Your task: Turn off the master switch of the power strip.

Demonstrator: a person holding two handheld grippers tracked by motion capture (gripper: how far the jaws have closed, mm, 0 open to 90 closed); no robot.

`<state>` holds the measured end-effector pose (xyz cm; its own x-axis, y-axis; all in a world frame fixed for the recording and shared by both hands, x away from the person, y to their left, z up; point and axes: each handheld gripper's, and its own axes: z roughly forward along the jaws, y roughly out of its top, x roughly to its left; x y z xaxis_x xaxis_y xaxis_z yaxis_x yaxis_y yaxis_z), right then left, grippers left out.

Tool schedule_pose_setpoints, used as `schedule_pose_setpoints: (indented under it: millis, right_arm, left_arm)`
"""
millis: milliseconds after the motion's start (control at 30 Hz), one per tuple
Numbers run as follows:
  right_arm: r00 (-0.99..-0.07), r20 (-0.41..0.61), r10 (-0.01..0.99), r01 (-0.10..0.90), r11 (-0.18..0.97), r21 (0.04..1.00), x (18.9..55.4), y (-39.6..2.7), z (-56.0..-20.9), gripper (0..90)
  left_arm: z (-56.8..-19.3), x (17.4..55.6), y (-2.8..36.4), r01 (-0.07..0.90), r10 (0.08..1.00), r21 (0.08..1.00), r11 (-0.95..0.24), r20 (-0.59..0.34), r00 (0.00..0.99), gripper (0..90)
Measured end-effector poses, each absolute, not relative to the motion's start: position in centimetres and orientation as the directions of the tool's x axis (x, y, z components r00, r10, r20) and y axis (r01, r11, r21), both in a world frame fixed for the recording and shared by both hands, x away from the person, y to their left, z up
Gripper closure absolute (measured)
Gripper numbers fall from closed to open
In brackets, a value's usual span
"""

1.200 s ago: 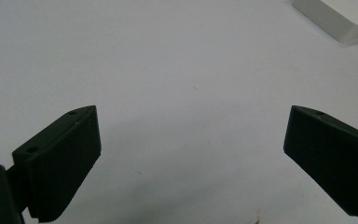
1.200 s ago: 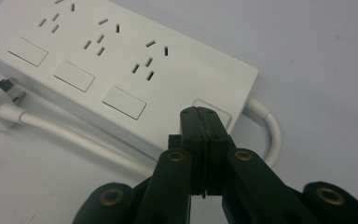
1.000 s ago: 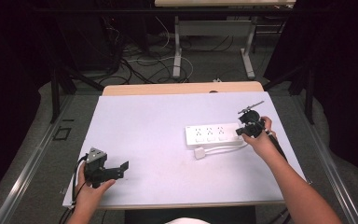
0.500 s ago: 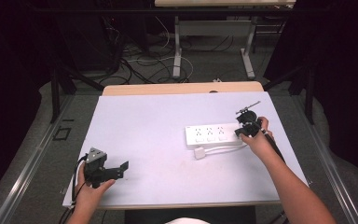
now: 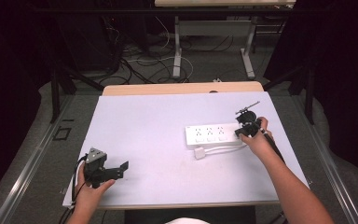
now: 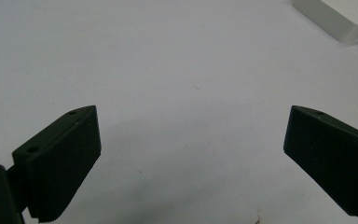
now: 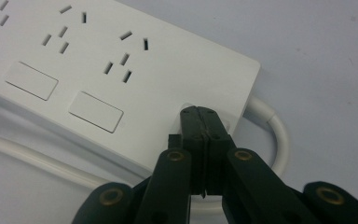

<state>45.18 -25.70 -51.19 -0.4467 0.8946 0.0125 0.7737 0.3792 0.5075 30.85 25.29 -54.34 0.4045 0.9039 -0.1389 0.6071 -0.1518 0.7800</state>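
High view: the white strip (image 5: 210,134) lies right of the table's (image 5: 144,121) centre, long axis left-right, sockets up, cord looping back below it. The right gripper (image 5: 244,131) meets its right end.

Left gripper view: the left gripper (image 6: 191,163) gapes, empty.

Right gripper view: jaws clenched together, tips pressing the strip's end button (image 7: 186,100).

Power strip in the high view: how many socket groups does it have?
3. All sit in a row along the power strip: one near its left end, one in the middle, one toward the right gripper at. None seems hidden.
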Motion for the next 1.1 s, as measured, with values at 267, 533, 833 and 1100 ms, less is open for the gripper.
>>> schedule_pose_setpoints:
  millis: [267,533,833,1100]
  right_arm:
    - [-0.449,-0.007,0.893,0.767,0.39,0.51,45.17,-25.64,-51.4,90.0]
    - [-0.451,-0.025,0.892,0.752,0.395,0.528,44.99,-25.36,-51.14,90.0]
    - [-0.441,0.018,0.897,0.768,0.366,0.526,45.12,-25.64,-51.15,90.0]
    - [-0.441,0.013,0.897,0.772,0.373,0.515,45.2,-25.89,-51.07,89.6]
  left_arm:
    - [-54.32,30.79,25.2,0.608,0.903,0.779,-0.153,-0.14,0.407,4.0]
    - [-54.33,30.84,25.34,0.606,0.904,0.781,-0.151,-0.139,0.404,4.0]
    - [-54.34,30.85,25.26,0.608,0.904,0.78,-0.149,-0.142,0.403,4.0]
    - [-54.33,30.83,25.33,0.606,0.904,0.781,-0.15,-0.14,0.404,4.0]
